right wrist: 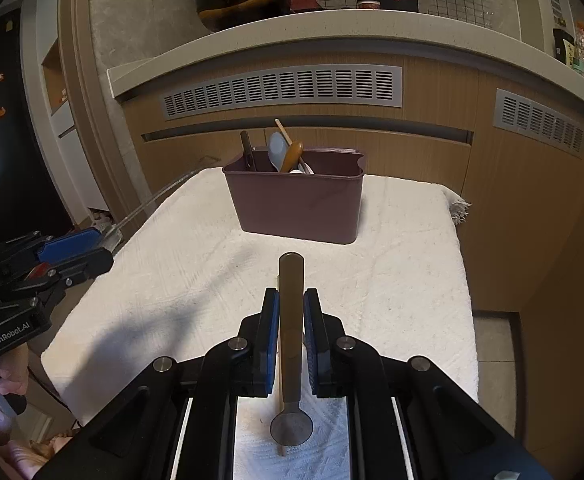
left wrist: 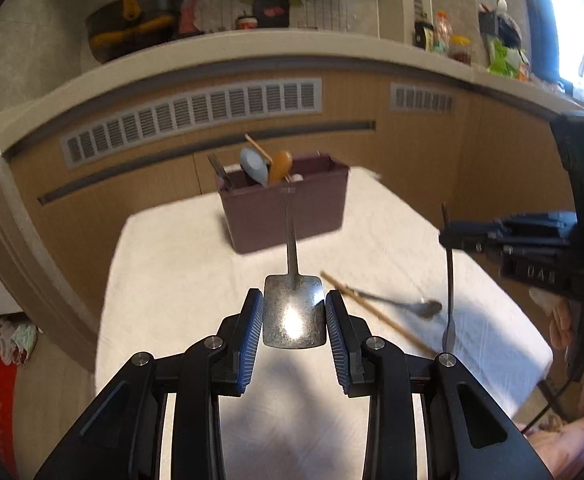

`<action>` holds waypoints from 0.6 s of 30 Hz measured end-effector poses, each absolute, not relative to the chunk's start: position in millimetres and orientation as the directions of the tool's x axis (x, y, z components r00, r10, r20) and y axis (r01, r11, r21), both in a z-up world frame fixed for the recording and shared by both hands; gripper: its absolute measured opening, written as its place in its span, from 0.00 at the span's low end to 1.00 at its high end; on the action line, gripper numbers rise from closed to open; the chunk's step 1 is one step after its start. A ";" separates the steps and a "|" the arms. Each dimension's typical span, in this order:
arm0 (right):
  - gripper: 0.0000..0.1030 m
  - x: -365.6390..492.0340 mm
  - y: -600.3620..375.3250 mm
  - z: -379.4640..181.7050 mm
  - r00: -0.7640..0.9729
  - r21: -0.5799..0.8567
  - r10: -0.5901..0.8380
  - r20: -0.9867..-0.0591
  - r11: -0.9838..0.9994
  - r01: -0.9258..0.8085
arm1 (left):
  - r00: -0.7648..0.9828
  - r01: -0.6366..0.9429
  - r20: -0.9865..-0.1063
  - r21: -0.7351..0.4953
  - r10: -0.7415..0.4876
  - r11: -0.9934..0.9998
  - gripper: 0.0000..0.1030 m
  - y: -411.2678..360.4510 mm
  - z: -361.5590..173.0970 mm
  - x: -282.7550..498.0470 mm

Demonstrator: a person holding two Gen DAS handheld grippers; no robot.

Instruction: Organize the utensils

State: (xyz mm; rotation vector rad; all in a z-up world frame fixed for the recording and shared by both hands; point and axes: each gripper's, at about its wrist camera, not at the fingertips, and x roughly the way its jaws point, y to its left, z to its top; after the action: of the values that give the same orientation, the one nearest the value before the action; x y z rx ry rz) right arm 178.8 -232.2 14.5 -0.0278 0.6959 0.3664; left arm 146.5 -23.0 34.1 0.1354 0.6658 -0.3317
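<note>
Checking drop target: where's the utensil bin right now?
The purple bin stands at the far end of the white towel, centre in both wrist views, against the wooden cabinet, spoons already inside.

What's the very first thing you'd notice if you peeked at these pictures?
Probably the shiny metal spatula, gripped by its blade in the left gripper, glinting above the white cloth. Next, the right gripper is clamped on a brown-handled spoon. Behind both, at the cloth's far end, stands a purple-brown caddy already holding a few utensils.
</note>
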 end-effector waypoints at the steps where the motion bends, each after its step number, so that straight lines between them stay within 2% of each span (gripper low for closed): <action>1: 0.11 179.2 -232.6 13.9 0.704 0.100 0.321 -0.633 0.936 -0.337 | 0.718 0.351 -0.645 0.009 -0.263 0.936 0.32 -24.1 28.0 145.6; 10: 0.11 178.3 -233.6 14.1 0.704 0.100 0.318 -0.635 0.937 -0.333 | 0.737 0.321 -0.628 0.001 -0.249 0.947 0.27 -15.0 21.6 145.0; 14: 0.11 178.8 -233.7 12.6 0.702 0.099 0.316 -0.638 0.938 -0.333 | 0.636 0.319 -0.732 -0.038 -0.244 0.947 0.30 -10.5 -1.0 159.7; 18: 0.11 180.2 -234.6 11.8 0.700 0.103 0.313 -0.642 0.940 -0.326 | 0.487 0.267 -0.821 -0.183 -0.297 0.946 0.30 -10.0 -33.8 184.8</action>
State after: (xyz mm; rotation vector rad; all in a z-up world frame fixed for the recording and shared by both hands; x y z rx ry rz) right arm 180.2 -234.6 11.8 -0.0187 0.7115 0.3562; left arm 184.8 -10.0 -33.8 -0.0322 1.0047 -0.3430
